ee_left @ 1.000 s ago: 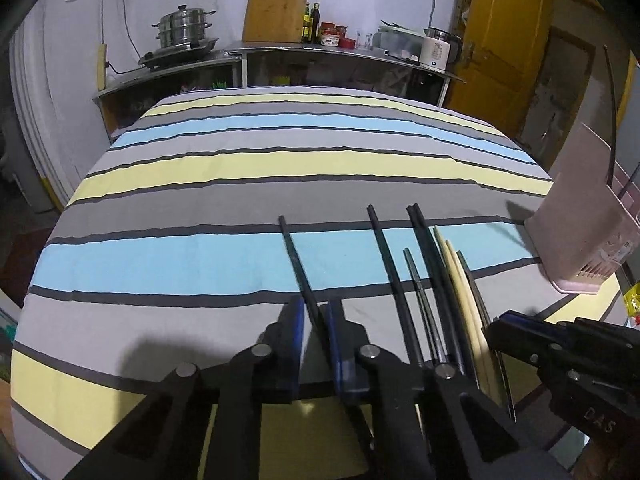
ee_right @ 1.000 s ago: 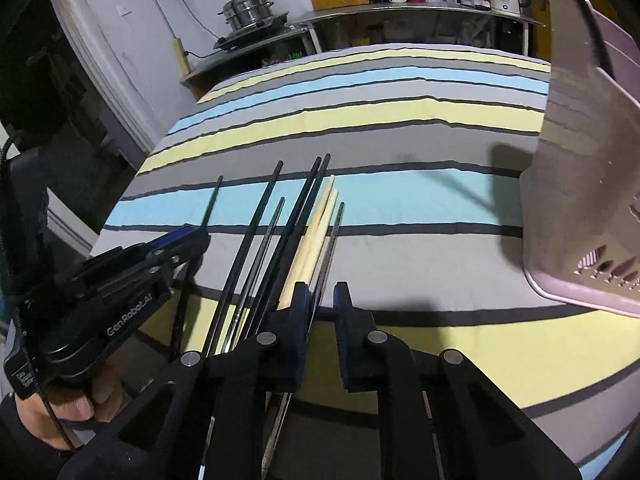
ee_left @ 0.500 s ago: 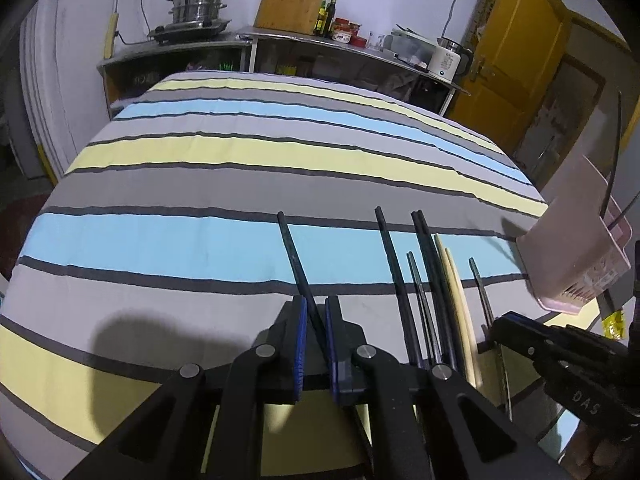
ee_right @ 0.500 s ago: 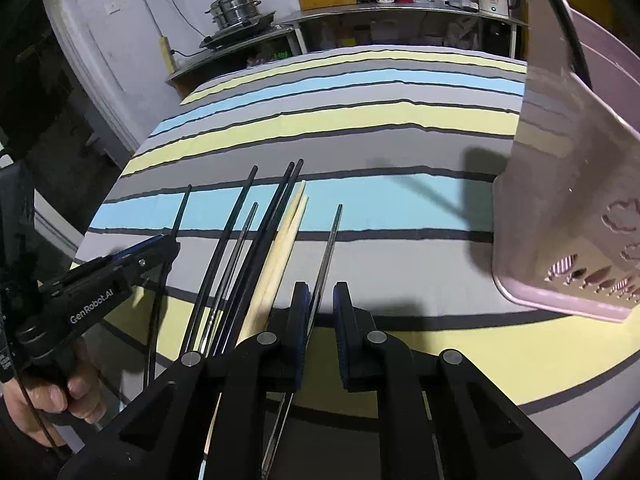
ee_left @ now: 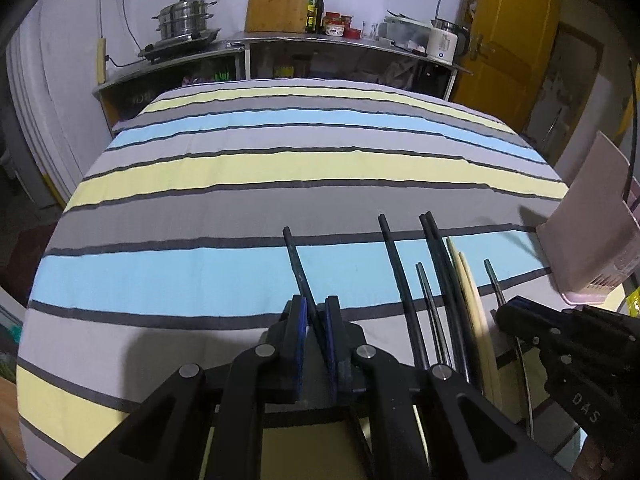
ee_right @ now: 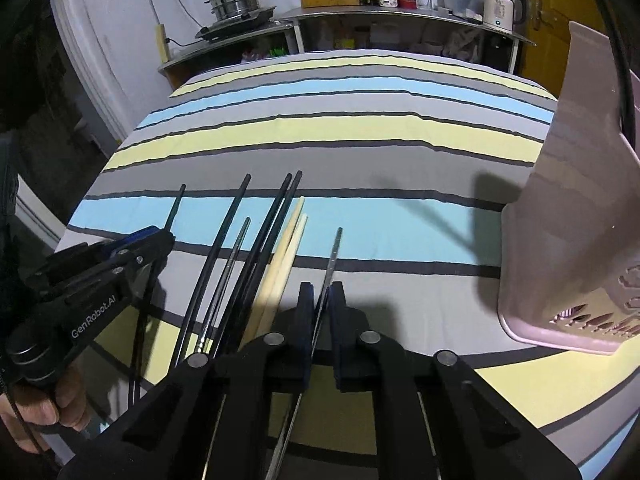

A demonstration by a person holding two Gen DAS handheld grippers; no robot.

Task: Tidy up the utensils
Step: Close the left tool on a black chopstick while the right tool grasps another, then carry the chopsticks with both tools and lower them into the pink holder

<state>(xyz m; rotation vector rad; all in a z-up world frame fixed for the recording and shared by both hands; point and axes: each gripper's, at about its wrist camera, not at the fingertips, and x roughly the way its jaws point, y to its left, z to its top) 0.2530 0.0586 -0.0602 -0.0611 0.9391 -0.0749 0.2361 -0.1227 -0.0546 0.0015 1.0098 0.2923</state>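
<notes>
1. Left wrist view, lower centre: left gripper (ee_left: 316, 312) is closed down on a black chopstick (ee_left: 298, 264), which runs up from between the jaws onto the blue stripe of the cloth (ee_left: 200, 168).
2. Same view, right of it: more chopsticks lie side by side on the cloth: a long black one (ee_left: 400, 280), a short thin grey one (ee_left: 426, 292), a black pair (ee_left: 444, 276) touching each other, a pale wooden pair (ee_left: 470, 292).
3. Lower right: right gripper (ee_left: 505, 312) sits over a thin metal chopstick (ee_left: 491, 276), lying apart from the wooden pair.
4. Right edge, mid-height: pink holder (ee_left: 592, 232) stands on the cloth, a thin dark stick rising from it.
5. Right wrist view, lower left: left gripper (ee_right: 166, 238), held by a hand (ee_right: 36, 404).
6. Lower centre: right gripper (ee_right: 322, 292) jaws nearly together, pinching the metal chopstick (ee_right: 335, 248) between them.
7. Right edge: holder (ee_right: 580, 220), near the gripper, not touching.
8. Background, top: steel pot (ee_left: 185, 18), wooden board (ee_left: 279, 0), kettle (ee_right: 498, 10) on the counter.
</notes>
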